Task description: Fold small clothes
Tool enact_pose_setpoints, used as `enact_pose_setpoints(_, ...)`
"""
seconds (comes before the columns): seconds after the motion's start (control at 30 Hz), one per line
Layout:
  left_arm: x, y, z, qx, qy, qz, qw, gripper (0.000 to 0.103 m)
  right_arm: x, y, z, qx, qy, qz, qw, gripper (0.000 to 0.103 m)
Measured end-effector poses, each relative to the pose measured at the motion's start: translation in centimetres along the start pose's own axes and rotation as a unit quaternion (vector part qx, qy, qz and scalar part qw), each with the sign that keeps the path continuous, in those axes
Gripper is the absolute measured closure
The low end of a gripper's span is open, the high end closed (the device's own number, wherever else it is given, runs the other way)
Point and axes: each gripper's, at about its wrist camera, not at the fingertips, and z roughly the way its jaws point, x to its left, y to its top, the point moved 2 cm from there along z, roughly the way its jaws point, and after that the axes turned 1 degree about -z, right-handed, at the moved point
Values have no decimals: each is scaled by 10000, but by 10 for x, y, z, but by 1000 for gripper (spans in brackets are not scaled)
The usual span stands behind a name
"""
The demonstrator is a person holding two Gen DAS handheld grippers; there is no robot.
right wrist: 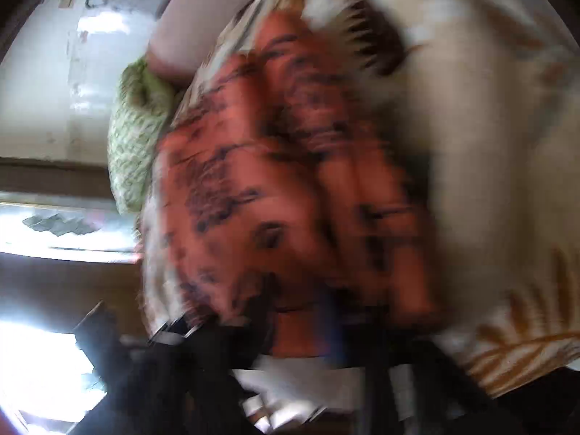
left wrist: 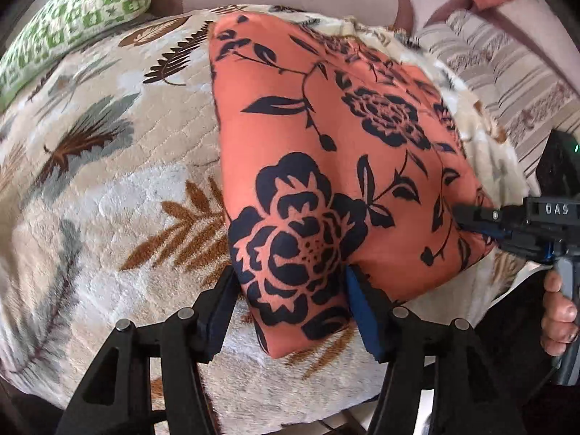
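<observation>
The orange floral garment [left wrist: 326, 166] lies on the leaf-patterned blanket [left wrist: 108, 188] as a tidy, partly folded panel, so in my judgement at least one fold is done and a last fold or smoothing is left. The left hand-held gripper [left wrist: 293, 311] stands with its fingers apart astride the garment's near corner, the pads beside the cloth and not pressing it. The right hand-held gripper [left wrist: 467, 215] comes in at the garment's right edge with its fingers together, seemingly pinching that edge, though its own view is too blurred to confirm it.
</observation>
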Motion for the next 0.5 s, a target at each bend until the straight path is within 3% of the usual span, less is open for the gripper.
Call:
enact_pose_setpoints(0.07, 2, 9, -13, -91, -107, -15, 9999, 42, 6, 5, -7, 0, -25, -22, 10000, 92)
enact_pose_setpoints(0.13, 3, 22, -37, -465, -109, 64, 9988, 42, 24, 11, -20, -120, -86, -300, 9994, 90)
enact_pose_setpoints(0.27, 3, 65, -68, -1069, 65, 241, 9940, 42, 63, 44, -43, -624, 274, -722, 9951, 89)
enact_pose_setpoints(0.43, 15, 132, -38, -1056, 606, 138, 9925, 41, 102, 98, -20, -715, 67, -948, 9929, 89)
enact_pose_setpoints(0.5, 21, 156, -13, -848, 707, -31, 9939, 41, 109, 119, -1, -659, -54, -910, 9937, 89)
